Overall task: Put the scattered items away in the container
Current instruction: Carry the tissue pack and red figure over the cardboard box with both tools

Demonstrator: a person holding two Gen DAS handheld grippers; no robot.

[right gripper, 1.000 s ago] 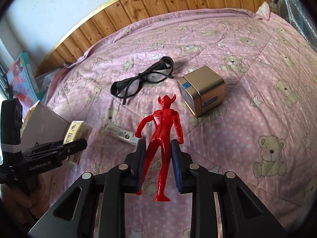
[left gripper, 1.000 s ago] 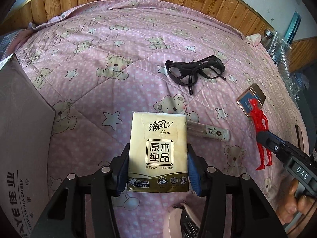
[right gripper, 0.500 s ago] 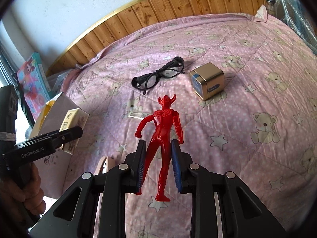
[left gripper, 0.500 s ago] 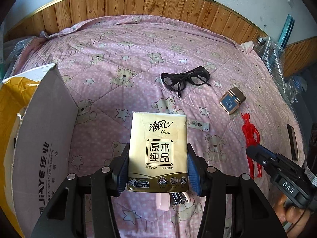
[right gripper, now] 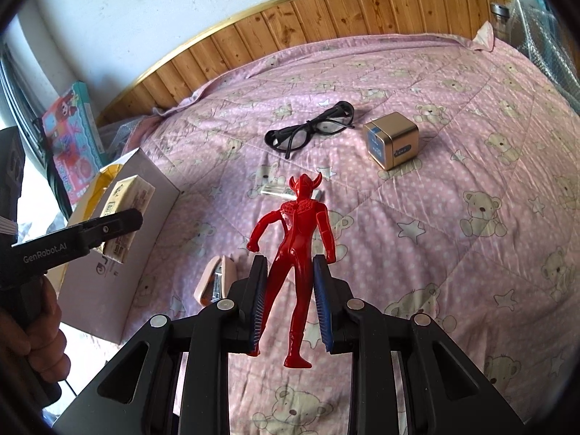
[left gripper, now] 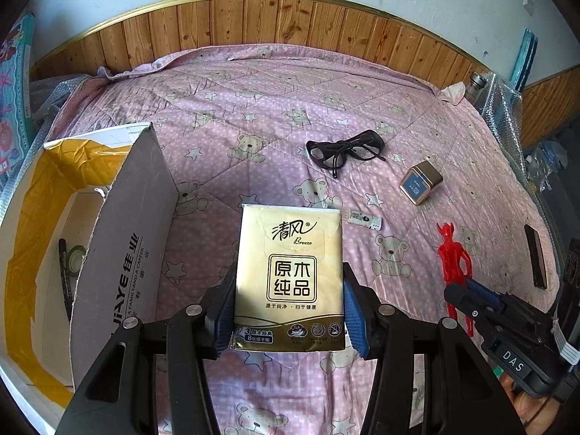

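Both grippers have risen, baring more cardboard box [left gripper: 119, 253], printed "JIAYE". Left gripper [left gripper: 288, 310] clamps one "Breeze" tissue pack [left gripper: 288, 275]; right gripper [right gripper: 290, 299] clamps one red figure [right gripper: 297, 250]. One roll, perhaps tape [left gripper: 74, 255], lies inside.

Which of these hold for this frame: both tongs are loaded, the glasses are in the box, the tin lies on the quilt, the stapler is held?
1. Left tongs grip the tissue pack. True.
2. Right tongs are empty. False: they clamp the red figure.
3. The glasses are in the box. False: they lie on the quilt.
4. The tin lies on the quilt. True.
5. The stapler is held. False: it lies on the quilt, near the box.
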